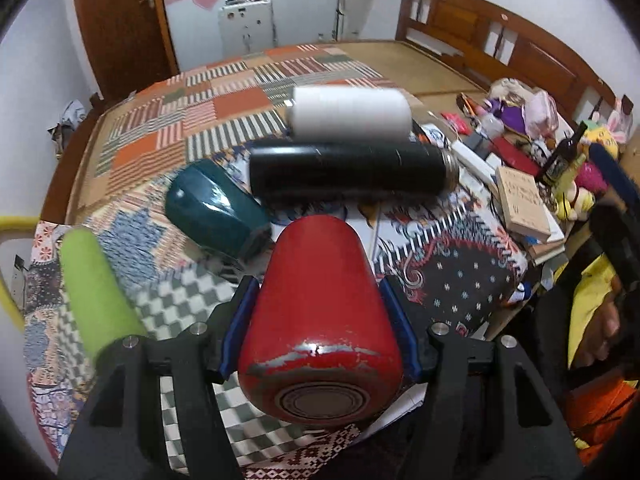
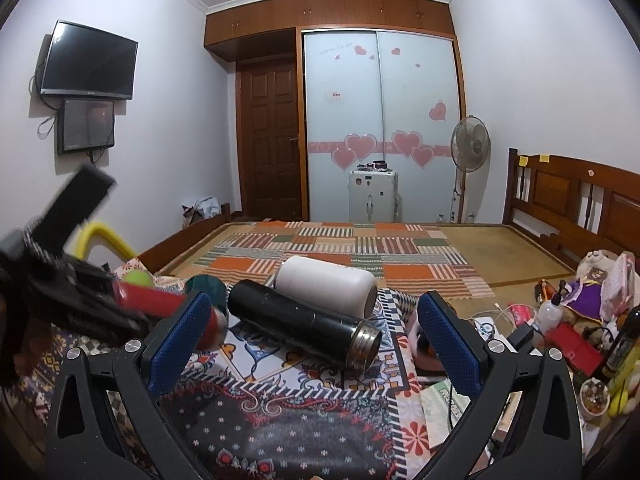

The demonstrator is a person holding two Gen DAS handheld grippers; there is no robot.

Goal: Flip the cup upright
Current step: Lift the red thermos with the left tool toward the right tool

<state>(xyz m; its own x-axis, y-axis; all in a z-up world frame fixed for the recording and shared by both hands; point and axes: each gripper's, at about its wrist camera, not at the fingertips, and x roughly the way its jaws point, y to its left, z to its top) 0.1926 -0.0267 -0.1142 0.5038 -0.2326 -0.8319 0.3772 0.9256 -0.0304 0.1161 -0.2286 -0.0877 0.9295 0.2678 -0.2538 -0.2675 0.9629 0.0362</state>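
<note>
My left gripper (image 1: 318,300) is shut on a red cup (image 1: 320,312), held on its side with its scuffed base toward the camera, above the patterned cloth. In the right wrist view the red cup (image 2: 148,300) shows at the left, held by the left gripper (image 2: 120,300). My right gripper (image 2: 316,344) is open and empty, hovering over the cloth near a black flask (image 2: 304,320). The black flask (image 1: 348,168), a white cup (image 1: 352,114), a teal cup (image 1: 218,210) and a green cup (image 1: 98,292) all lie on their sides.
The cups lie on a table with a patterned cloth (image 2: 280,420) beside a bed with a patchwork cover (image 2: 340,248). Books (image 1: 524,204), a bottle (image 1: 560,160), toys and clutter crowd the right side. A yellow tube (image 2: 104,240) stands at the left.
</note>
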